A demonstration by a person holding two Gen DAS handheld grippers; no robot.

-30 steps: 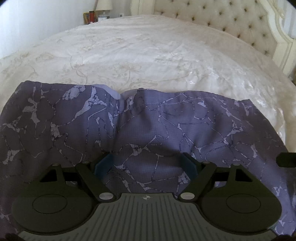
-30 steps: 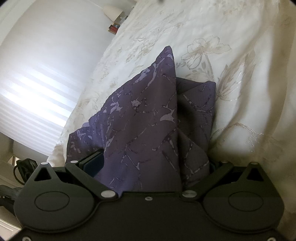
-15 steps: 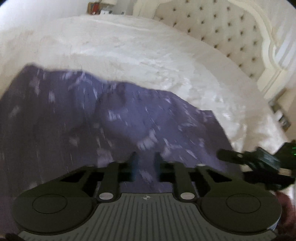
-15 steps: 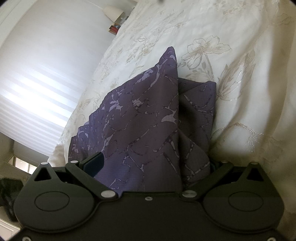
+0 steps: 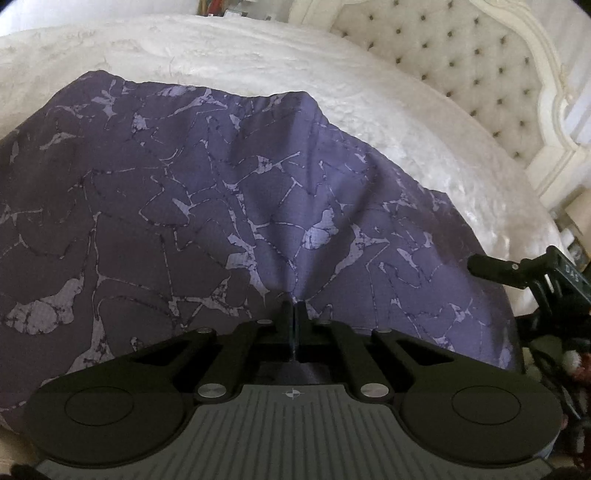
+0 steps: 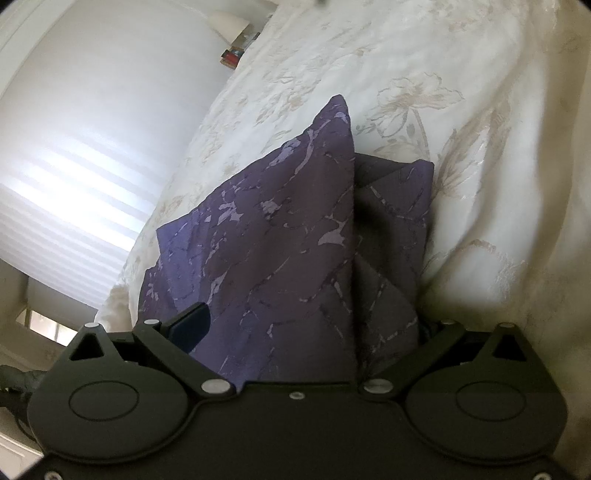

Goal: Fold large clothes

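Note:
A large purple garment [image 5: 229, 206] with a pale crackle print lies on a cream bedspread [image 5: 258, 59]. My left gripper [image 5: 293, 314] is shut on a pinch of the garment at its near edge, and the cloth puckers up from the fingertips. In the right wrist view the garment [image 6: 280, 251] rises in a folded peak between my right gripper's wide-apart fingers [image 6: 192, 321]. My right gripper [image 6: 310, 332] is open with the cloth bunched in the gap. The right finger is hidden by cloth. The right gripper also shows at the right edge of the left wrist view [image 5: 532, 277].
A cream tufted headboard [image 5: 480, 74] stands at the back right. A nightstand with a lamp [image 6: 229, 22] and small items [image 6: 232, 57] is beyond the bed's far corner. A bright blinded window [image 6: 74, 184] is to the left.
My left gripper closed from wide open onto the garment's near edge and swung to the right. The right gripper stayed open around the cloth and barely moved.

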